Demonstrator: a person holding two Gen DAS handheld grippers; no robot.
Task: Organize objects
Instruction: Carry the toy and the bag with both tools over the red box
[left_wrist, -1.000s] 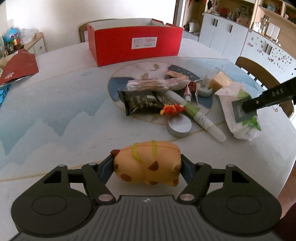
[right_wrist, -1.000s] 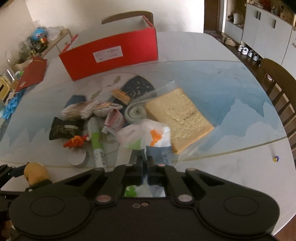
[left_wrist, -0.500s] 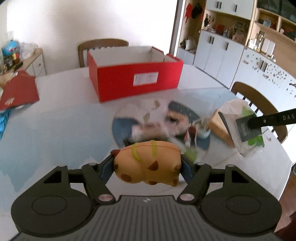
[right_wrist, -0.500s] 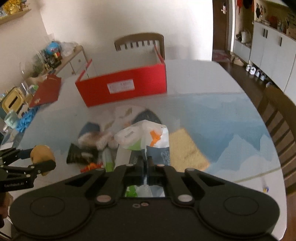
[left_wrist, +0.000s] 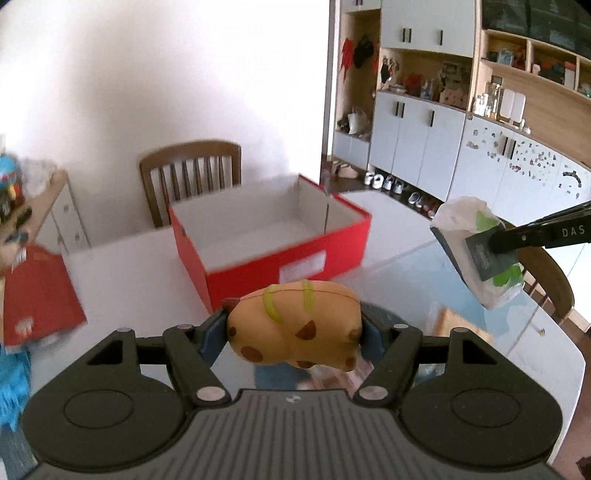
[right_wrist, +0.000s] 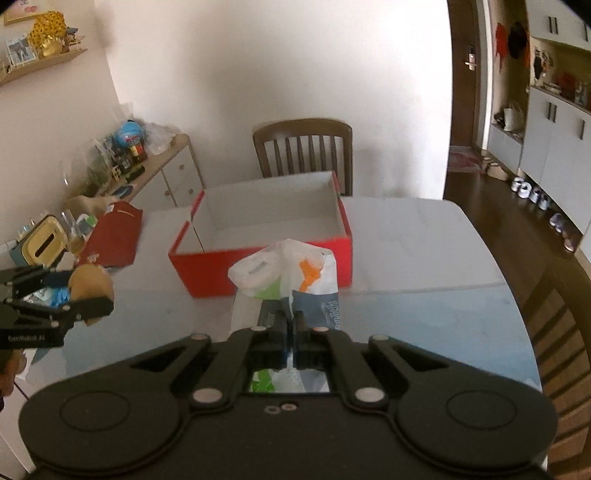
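My left gripper (left_wrist: 293, 332) is shut on an orange spotted soft toy (left_wrist: 295, 325), held in the air above the table. The toy (right_wrist: 90, 286) and left gripper (right_wrist: 79, 291) also show at the left of the right wrist view. My right gripper (right_wrist: 290, 323) is shut on a white plastic packet (right_wrist: 291, 273) with green, orange and blue print, lifted off the table. That packet (left_wrist: 476, 251) hangs at the right of the left wrist view. An open red box (left_wrist: 273, 236) with a white inside stands ahead on the table (left_wrist: 122, 258); the box (right_wrist: 266, 229) looks empty.
A wooden chair (right_wrist: 303, 147) stands behind the box. A red folder (left_wrist: 33, 295) lies at the table's left. A sideboard (right_wrist: 155, 173) with clutter runs along the left wall, cabinets (left_wrist: 424, 144) along the right. Another chair (left_wrist: 550, 288) stands at the table's right edge.
Both grippers have risen with their loads and tilted up. The pile of objects on the table has dropped out of view and the red box's inside now shows.
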